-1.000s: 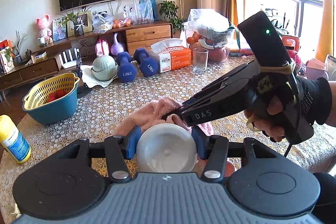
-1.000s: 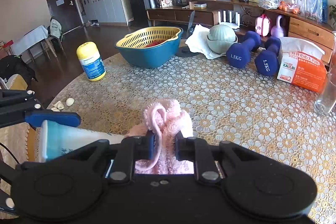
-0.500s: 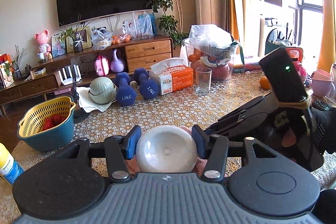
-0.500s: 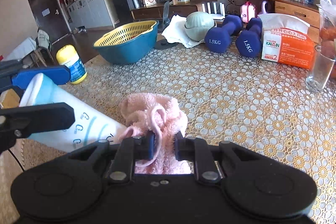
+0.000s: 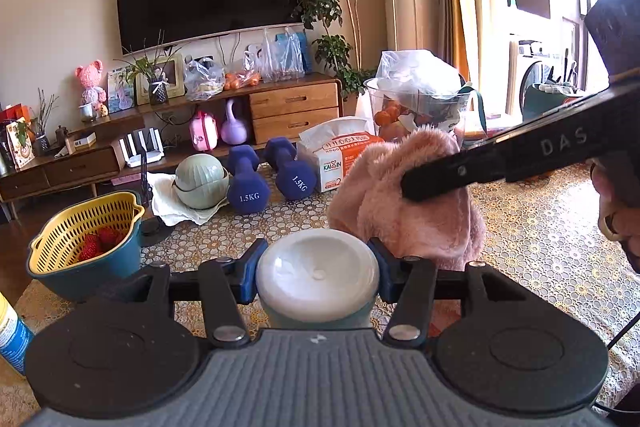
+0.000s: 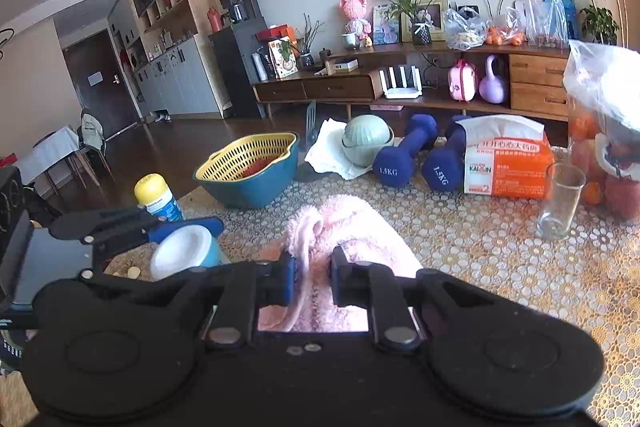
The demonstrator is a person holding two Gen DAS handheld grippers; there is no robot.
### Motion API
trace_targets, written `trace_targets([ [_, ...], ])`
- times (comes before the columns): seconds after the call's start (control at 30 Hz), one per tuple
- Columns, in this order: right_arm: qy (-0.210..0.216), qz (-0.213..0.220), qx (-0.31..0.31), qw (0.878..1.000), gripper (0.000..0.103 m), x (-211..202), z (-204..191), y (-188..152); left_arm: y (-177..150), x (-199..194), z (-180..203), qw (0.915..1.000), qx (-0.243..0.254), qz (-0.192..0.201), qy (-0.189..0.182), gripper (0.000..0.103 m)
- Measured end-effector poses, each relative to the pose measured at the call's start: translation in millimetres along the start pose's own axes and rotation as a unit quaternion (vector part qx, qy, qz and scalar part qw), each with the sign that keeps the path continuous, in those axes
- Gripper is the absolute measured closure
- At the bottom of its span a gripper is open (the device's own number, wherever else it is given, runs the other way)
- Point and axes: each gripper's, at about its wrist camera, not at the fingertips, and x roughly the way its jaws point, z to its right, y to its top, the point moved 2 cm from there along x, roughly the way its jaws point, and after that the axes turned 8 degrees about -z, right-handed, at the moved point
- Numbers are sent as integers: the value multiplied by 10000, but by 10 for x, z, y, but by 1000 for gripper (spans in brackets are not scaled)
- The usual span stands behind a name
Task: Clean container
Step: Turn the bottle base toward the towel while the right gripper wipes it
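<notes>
Lace-patterned counter (image 6: 460, 247) in a cluttered living room: a white-capped container (image 5: 318, 277) is clamped in the left gripper (image 5: 318, 273), while a pink cloth (image 6: 340, 227) is pinched narrowly by the right gripper (image 6: 314, 269). Cloth and container are held apart; wiping appears unfinished.

Two dumbbells (image 6: 404, 155), one glass (image 6: 560, 201), one colander basket (image 6: 250, 171).

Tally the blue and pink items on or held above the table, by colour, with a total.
Blue: 3 – two dumbbells, blue bowl under the yellow strainer.
Pink: 1 – pink cloth pinched in the right hand-held gripper.
Blue-and-white: 1 – container clamped in the left hand-held gripper.
Total: 5
</notes>
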Motion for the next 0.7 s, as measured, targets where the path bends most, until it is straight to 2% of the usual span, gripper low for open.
trace_targets([
  [0.17, 106, 189, -172, 9996, 88, -144, -121, 180, -41, 99, -6, 9999, 1, -89, 73, 50],
  [0.37, 363, 246, -629, 9971, 88, -286, -428, 345, -175, 319, -16, 9989, -109, -445, 19, 52],
  [0.57, 529, 69, -1073, 9928, 88, -188, -717, 419, -205, 335, 43, 9993, 29, -376, 49, 53],
  [0.7, 505, -111, -1157, 9919, 89, -44, -763, 380, -207, 332, 70, 9993, 107, -359, 69, 53],
])
